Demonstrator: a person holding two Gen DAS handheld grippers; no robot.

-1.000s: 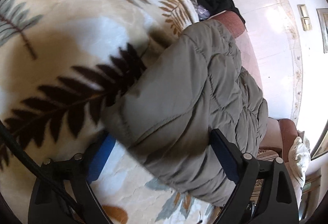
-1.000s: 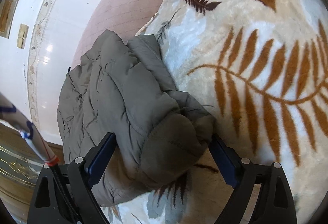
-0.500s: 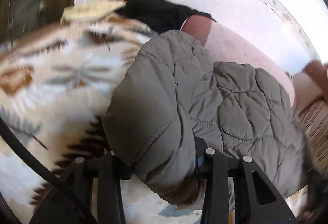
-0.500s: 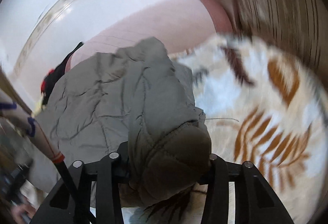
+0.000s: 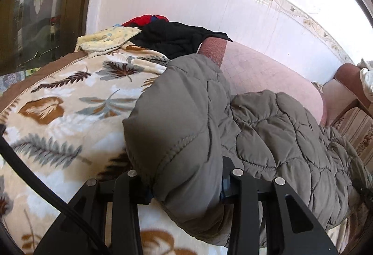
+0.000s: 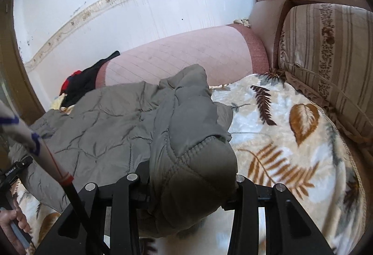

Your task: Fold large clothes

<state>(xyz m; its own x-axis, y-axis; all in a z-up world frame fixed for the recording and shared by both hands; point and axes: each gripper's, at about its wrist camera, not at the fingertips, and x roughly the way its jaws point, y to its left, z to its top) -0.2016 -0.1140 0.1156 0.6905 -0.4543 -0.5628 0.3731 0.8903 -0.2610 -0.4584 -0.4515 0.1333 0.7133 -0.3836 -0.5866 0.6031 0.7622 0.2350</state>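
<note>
A grey quilted jacket (image 5: 268,129) is gripped at two points and is lifted partly off a leaf-print blanket (image 5: 65,119) spread over a sofa. The left hand-held gripper (image 5: 184,187) is clamped on a padded fold of the jacket, with fabric bulging out between its black fingers (image 5: 126,196). The right hand-held gripper (image 6: 191,187) is likewise clamped on a thick bunch of the same jacket (image 6: 105,119), where a ribbed cuff (image 6: 205,161) is seen between the jaws. The rest of the jacket is draped across the blanket toward the pink armrest (image 6: 181,54) by the white wall. In the left view, a black garment (image 5: 172,38), a red item (image 5: 144,19) and a pale yellow cloth (image 5: 107,40) are seen heaped at the far end of the sofa. In the right view, a striped cushion (image 6: 326,52) is set against the sofa back beside the blanket (image 6: 291,138), and a person's hand (image 6: 14,224) is seen at the lower left edge.
</note>
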